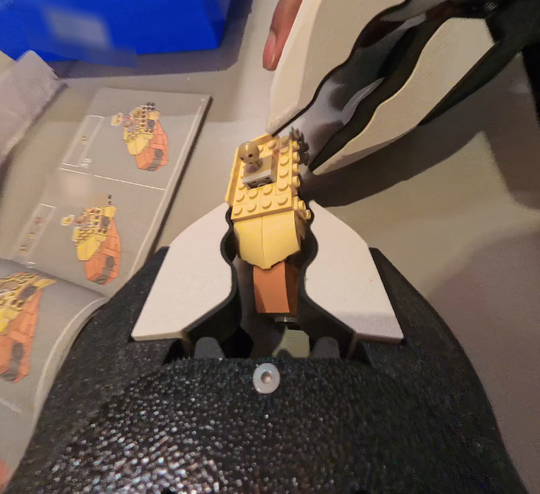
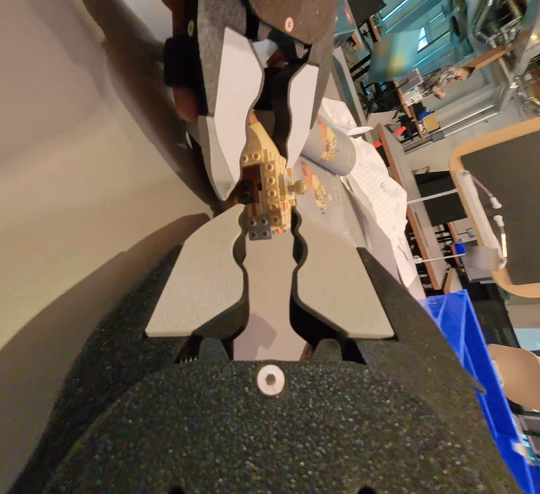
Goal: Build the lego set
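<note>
Left gripper, clenched on a tan and orange brick model, fingers pressed against the rounded lower sides; studded top and small ball-headed post raised above the table.

Right gripper, parted wide, fingertips to either side of the model's end beside a dark grey four-stud piece; actual contact not discernible. Same tool seen from the left wrist, tips spread at the model's far end.

Instruction booklet, open on the table beside the model, printed with build pictures, print too blurred to read. Blue bin, cut off by the frame edge. White crumpled bag, partly hidden behind the booklet.
</note>
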`<control>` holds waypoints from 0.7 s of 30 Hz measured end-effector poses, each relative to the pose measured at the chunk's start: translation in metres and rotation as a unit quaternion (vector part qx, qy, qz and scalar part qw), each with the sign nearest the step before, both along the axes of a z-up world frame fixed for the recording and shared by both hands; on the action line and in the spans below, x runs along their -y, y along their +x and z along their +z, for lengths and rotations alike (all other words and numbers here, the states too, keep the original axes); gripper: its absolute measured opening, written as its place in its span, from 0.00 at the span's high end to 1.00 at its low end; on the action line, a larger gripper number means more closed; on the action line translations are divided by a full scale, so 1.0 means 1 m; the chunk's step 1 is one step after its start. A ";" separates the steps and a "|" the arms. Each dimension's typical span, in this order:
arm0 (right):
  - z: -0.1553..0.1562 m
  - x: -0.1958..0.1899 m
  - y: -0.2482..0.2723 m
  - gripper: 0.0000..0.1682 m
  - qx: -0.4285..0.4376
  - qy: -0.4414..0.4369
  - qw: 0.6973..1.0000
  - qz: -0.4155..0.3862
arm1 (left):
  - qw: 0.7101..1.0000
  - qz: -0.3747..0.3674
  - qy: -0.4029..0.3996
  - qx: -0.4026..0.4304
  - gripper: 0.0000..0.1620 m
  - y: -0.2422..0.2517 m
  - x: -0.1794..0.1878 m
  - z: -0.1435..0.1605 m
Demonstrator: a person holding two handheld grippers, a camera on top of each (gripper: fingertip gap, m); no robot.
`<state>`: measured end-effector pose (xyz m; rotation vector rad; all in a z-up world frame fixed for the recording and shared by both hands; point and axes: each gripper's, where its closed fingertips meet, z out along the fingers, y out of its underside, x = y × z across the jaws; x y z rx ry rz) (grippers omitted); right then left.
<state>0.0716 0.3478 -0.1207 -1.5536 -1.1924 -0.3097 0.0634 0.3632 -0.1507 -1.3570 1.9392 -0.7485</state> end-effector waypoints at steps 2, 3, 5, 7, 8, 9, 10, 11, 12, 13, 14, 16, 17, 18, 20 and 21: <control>0.006 -0.002 0.000 0.84 0.006 0.019 1.000 -0.005 | 0.999 0.013 0.043 0.005 0.73 0.001 -0.006 0.002; 0.008 -0.003 -0.001 0.85 0.011 0.027 1.000 -0.005 | 0.998 0.019 0.062 0.008 0.73 0.002 -0.009 0.004; 0.013 -0.004 -0.004 0.87 0.021 0.049 0.999 -0.002 | 0.994 0.031 0.103 0.015 0.73 0.003 -0.013 0.008; 0.019 -0.004 -0.007 0.89 0.034 0.077 0.996 0.003 | 0.989 0.039 0.143 0.018 0.73 0.003 -0.017 0.011; 0.022 -0.003 -0.009 0.91 0.040 0.092 0.995 0.006 | 0.986 0.042 0.160 0.018 0.73 0.003 -0.019 0.012; 0.024 -0.003 -0.012 0.92 0.047 0.102 0.994 0.011 | 0.983 0.045 0.176 0.019 0.73 0.003 -0.020 0.013; 0.024 -0.003 -0.014 0.93 0.054 0.107 0.993 0.014 | 0.981 0.047 0.189 0.019 0.73 0.003 -0.021 0.014; 0.022 -0.003 -0.015 0.93 0.062 0.107 0.992 0.016 | 0.979 0.049 0.199 0.020 0.73 0.004 -0.021 0.015; 0.021 -0.004 -0.016 0.94 0.068 0.108 0.992 0.015 | 0.976 0.053 0.209 0.020 0.73 0.004 -0.022 0.016; 0.020 -0.005 -0.016 0.94 0.073 0.108 0.991 0.016 | 0.974 0.055 0.220 0.020 0.73 0.004 -0.023 0.017; 0.018 -0.005 -0.016 0.94 0.076 0.105 0.991 0.014 | 0.972 0.055 0.228 0.021 0.73 0.004 -0.023 0.017; 0.018 -0.007 -0.016 0.94 0.079 0.107 0.991 0.010 | 0.972 0.057 0.225 0.024 0.73 0.005 -0.022 0.019; 0.018 -0.007 -0.016 0.94 0.079 0.108 0.991 0.009 | 0.973 0.057 0.221 0.026 0.73 0.005 -0.021 0.019; 0.019 -0.007 -0.016 0.95 0.077 0.109 0.991 0.009 | 0.974 0.058 0.218 0.027 0.73 0.005 -0.021 0.020; 0.021 -0.008 -0.015 0.97 0.070 0.118 0.991 0.006 | 0.974 0.058 0.217 0.030 0.73 0.006 -0.020 0.020; 0.021 -0.007 -0.015 0.97 0.068 0.119 0.991 0.007 | 0.974 0.058 0.217 0.030 0.73 0.006 -0.020 0.021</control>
